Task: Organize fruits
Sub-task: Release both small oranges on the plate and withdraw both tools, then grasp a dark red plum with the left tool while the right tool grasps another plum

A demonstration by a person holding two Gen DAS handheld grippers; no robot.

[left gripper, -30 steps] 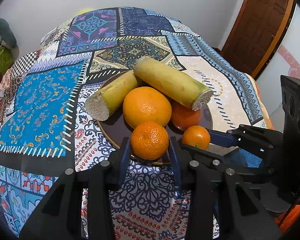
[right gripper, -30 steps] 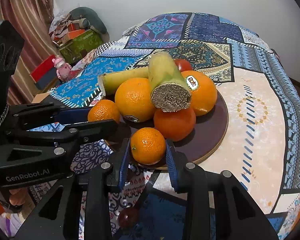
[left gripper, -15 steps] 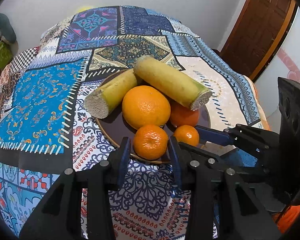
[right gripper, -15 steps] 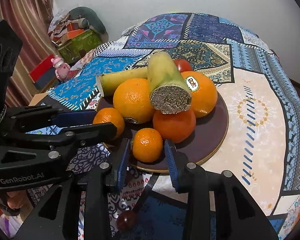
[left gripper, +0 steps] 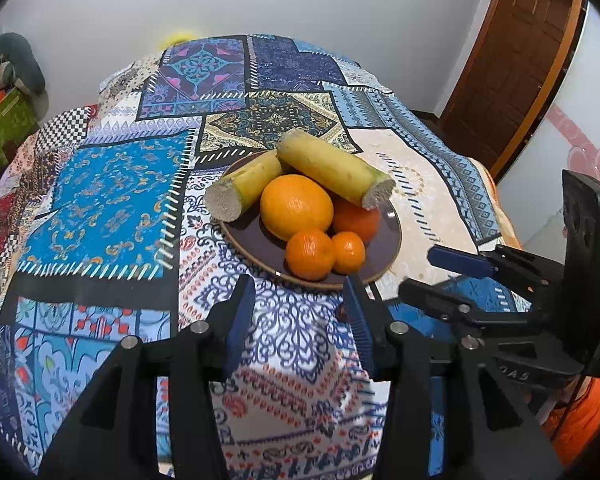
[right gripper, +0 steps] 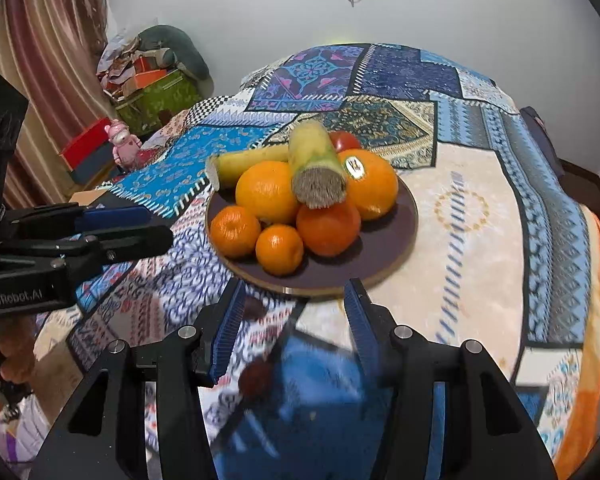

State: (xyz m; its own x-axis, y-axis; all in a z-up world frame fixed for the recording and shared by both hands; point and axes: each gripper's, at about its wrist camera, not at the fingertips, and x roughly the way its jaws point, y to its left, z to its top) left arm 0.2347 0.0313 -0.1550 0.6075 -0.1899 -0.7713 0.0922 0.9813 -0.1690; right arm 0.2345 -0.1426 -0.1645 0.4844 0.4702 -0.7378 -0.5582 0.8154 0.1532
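Two black grippers with blue pads sit closest to the cameras, both tilted down toward a patterned patchwork tablecloth (left gripper: 100, 208). The left gripper (left gripper: 298, 308) has its jaws parted, and they have just been opening; nothing lies between them, only cloth below. The right gripper (right gripper: 294, 308) is likewise released, its jaws also just opening, with only cloth and a blurred dark shape on it below them. Each gripper appears at the edge of the other's view, the two side by side and apart.

Just beyond both sets of fingertips lies a dark brown round plate (right gripper: 380, 256) holding all the fruit. At the plate's near edge rest two small mandarins, touching each other: the left mandarin (left gripper: 310, 254) in front of the left gripper, the right mandarin (left gripper: 349, 252) beside it. Neither is touched by a gripper.

Behind them sits a large orange (left gripper: 296, 206), and to its right a deeper orange-red fruit (left gripper: 356, 220). In the right wrist view a second large orange with a sticker (right gripper: 374, 184) shows behind that. Two yellow-green sugarcane pieces (left gripper: 332, 170) lie across the top of the pile, cut ends facing forward. A red tomato (right gripper: 344, 141) peeks out at the plate's far side.

Farther off, the cloth runs to a white wall (left gripper: 340, 8). A brown wooden door (left gripper: 512, 68) stands to the right, and boxes and a striped curtain (right gripper: 40, 60) to the left.
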